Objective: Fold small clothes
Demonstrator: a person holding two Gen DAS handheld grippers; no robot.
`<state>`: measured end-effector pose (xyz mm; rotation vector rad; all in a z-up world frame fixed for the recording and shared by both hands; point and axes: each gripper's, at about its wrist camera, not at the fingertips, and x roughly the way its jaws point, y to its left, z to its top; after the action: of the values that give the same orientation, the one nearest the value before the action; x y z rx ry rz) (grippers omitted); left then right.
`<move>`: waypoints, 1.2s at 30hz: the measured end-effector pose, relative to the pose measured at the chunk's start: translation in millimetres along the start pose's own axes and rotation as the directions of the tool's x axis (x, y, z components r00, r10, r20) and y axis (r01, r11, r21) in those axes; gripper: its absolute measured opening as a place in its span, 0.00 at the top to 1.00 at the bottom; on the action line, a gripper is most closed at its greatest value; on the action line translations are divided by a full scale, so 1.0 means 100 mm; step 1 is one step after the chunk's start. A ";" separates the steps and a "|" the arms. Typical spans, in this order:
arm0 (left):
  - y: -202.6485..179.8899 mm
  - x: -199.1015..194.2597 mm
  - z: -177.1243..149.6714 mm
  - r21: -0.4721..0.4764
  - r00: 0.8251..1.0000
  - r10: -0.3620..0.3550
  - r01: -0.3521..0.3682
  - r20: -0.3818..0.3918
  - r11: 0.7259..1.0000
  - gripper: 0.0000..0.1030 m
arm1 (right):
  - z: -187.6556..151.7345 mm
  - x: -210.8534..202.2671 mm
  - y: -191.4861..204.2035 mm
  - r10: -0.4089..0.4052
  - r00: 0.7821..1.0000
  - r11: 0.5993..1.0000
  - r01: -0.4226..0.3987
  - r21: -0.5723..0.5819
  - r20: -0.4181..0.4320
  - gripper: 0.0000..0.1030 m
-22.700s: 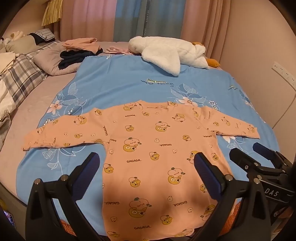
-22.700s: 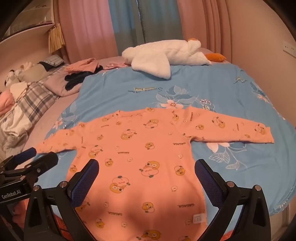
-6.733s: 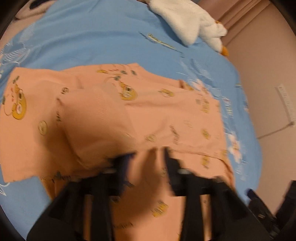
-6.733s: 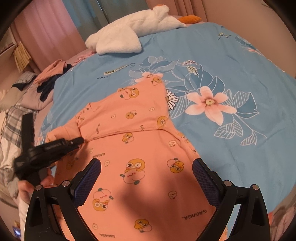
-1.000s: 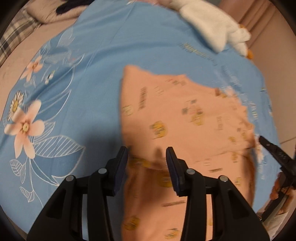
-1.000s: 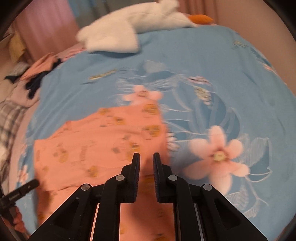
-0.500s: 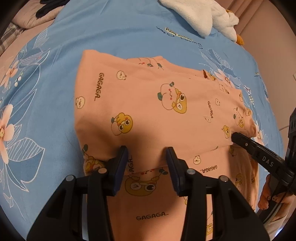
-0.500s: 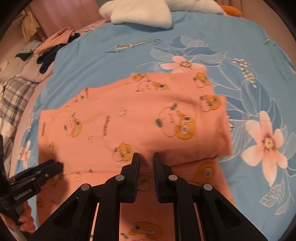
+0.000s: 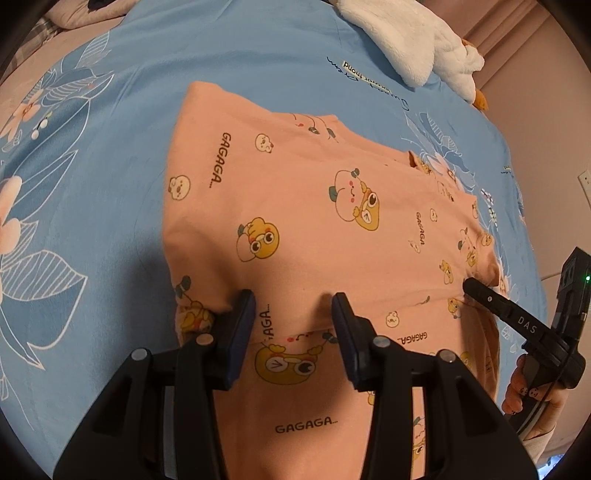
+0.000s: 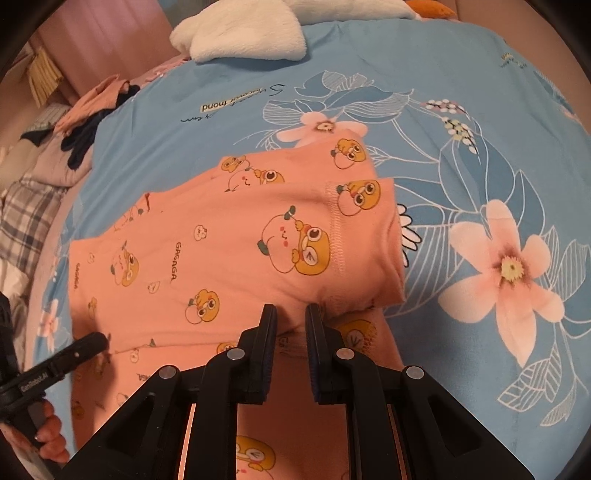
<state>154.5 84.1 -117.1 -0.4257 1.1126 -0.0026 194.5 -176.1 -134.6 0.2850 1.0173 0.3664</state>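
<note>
A pink baby top (image 9: 332,206) printed with cartoon ducks lies on the blue blanket. Its upper half is doubled over toward me onto the lower half (image 9: 306,424). My left gripper (image 9: 293,310) sits at the near left of the folded edge, jaws partly apart, with a wide bunch of that edge caught between them. In the right wrist view the same top (image 10: 240,258) shows its stitched sleeve seam. There my right gripper (image 10: 291,317) is pinched narrowly on the edge near the right corner. Each gripper also shows in the other's view: right (image 9: 476,288), left (image 10: 96,339).
The blue floral blanket (image 9: 110,110) covers the bed. A white plush goose (image 10: 240,33) lies at the far end. Piled clothes (image 10: 92,122) and plaid bedding (image 10: 26,206) sit at the left. A wall with a socket (image 9: 585,184) is close on the right. A hand (image 10: 48,435) holds the left gripper.
Both grippers have come down toward me with the top's upper half, laying it over the lower half. The fold edge now rests lower, and the motion blur has gone.
</note>
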 end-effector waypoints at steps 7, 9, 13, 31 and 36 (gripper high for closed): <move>0.04 0.01 -0.03 -0.004 1.000 -0.028 0.028 0.015 1.000 0.59 | -0.02 0.03 -0.07 0.044 0.999 0.999 -0.044 0.027 0.005 0.88; 0.07 0.00 -0.04 -0.007 0.999 -0.046 0.047 0.023 0.999 0.59 | -0.03 0.03 -0.10 0.063 0.998 0.997 -0.064 0.040 0.010 0.88; 0.14 0.00 -0.03 -0.044 0.996 -0.078 0.079 0.033 0.996 0.59 | -0.04 0.03 -0.16 0.097 0.995 0.993 -0.098 0.072 0.015 0.88; 0.18 -0.01 -0.10 -0.070 0.989 -0.122 0.128 0.083 0.989 0.58 | -0.05 0.04 -0.12 0.056 0.998 0.996 -0.058 0.060 0.035 0.88; 0.17 -0.01 -0.10 -0.069 0.989 -0.121 0.128 0.087 0.989 0.58 | -0.07 0.04 -0.11 0.046 0.997 0.997 -0.050 0.067 0.056 0.88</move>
<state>141.9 96.2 -125.4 -0.5566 1.0051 -0.0533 192.2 -183.8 -145.9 0.3796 0.9723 0.3662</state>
